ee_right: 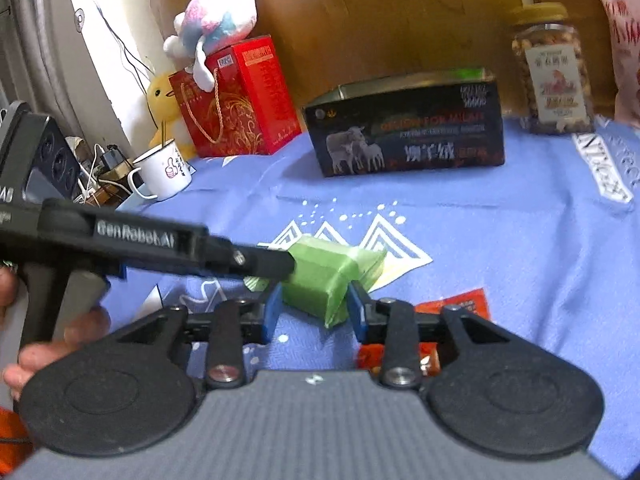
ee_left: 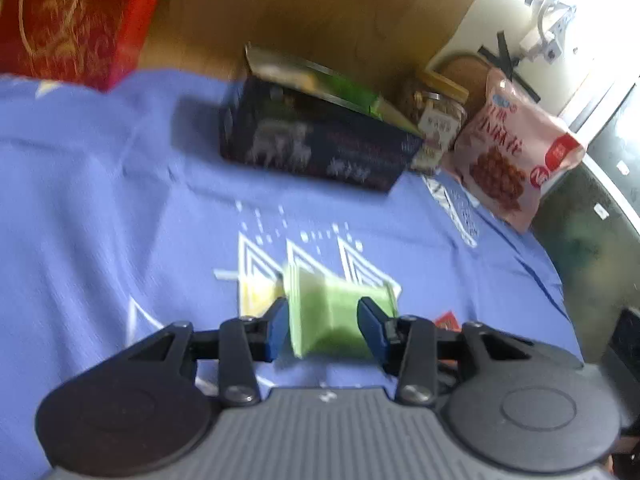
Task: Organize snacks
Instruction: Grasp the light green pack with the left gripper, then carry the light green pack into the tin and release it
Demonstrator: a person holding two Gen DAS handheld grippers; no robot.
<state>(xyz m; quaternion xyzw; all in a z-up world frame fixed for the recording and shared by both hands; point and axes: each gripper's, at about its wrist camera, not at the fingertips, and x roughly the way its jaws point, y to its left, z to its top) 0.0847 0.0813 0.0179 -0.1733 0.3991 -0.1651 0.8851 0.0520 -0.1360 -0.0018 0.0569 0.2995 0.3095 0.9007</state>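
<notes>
We had both grippers on one green packet point(ee_left: 332, 320) — left gripper point(ee_left: 326, 328) pinching it, right gripper point(ee_right: 314, 310) gripping its other end, above the blue cloth point(ee_right: 500, 240).

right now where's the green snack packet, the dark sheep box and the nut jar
green snack packet point(ee_right: 320, 280): right wrist view, its front face
dark sheep box point(ee_right: 404, 132): right wrist view, its printed front
nut jar point(ee_right: 550, 68): right wrist view, its label
</notes>
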